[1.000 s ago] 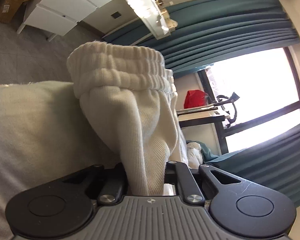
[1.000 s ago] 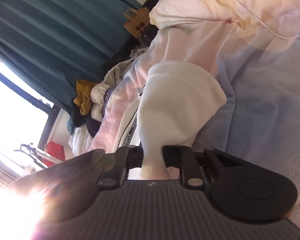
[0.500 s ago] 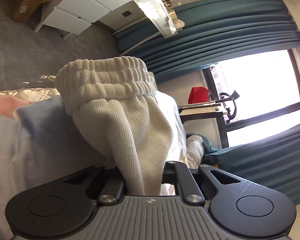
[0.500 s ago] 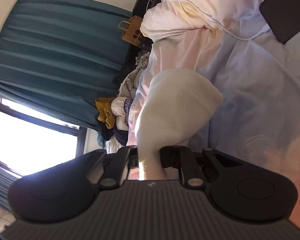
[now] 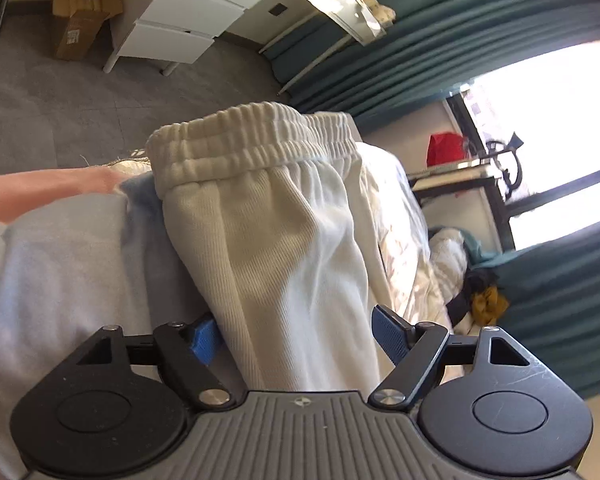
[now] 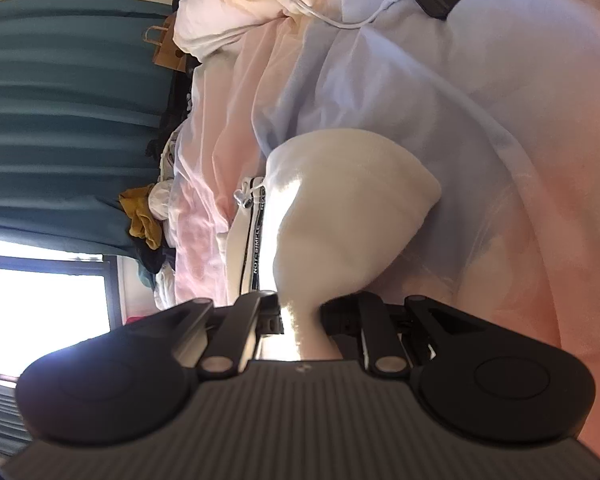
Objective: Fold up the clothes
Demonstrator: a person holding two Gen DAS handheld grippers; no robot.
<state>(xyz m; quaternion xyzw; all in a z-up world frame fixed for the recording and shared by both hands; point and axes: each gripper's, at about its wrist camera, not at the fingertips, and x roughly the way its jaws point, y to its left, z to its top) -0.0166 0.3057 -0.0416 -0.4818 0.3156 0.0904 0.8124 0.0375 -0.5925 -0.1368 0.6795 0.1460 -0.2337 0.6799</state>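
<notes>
The left gripper (image 5: pixel 298 338) has its 2 blue-padded fingers (image 5: pixel 389 336) spread apart around the cream ribbed-knit garment with an elastic waistband (image 5: pixel 284 240), which lies on the pale blue-and-pink bedsheet (image 5: pixel 60 264). The right gripper (image 6: pixel 300 312) is clamped tight on a bunched fold of the same garment.

The garment (image 5: pixel 292 240) lies on the bed (image 5: pixel 60 264), its waistband (image 5: pixel 256 140) at the far end and its near part between the spread fingers of the left gripper (image 5: pixel 300 340). The right gripper (image 6: pixel 300 312) pinches a bunched fold (image 6: pixel 340 216) above the bedsheet (image 6: pixel 400 92). A drawer unit (image 5: pixel 188 20) stands on the floor (image 5: pixel 60 112) beyond the bed.
</notes>
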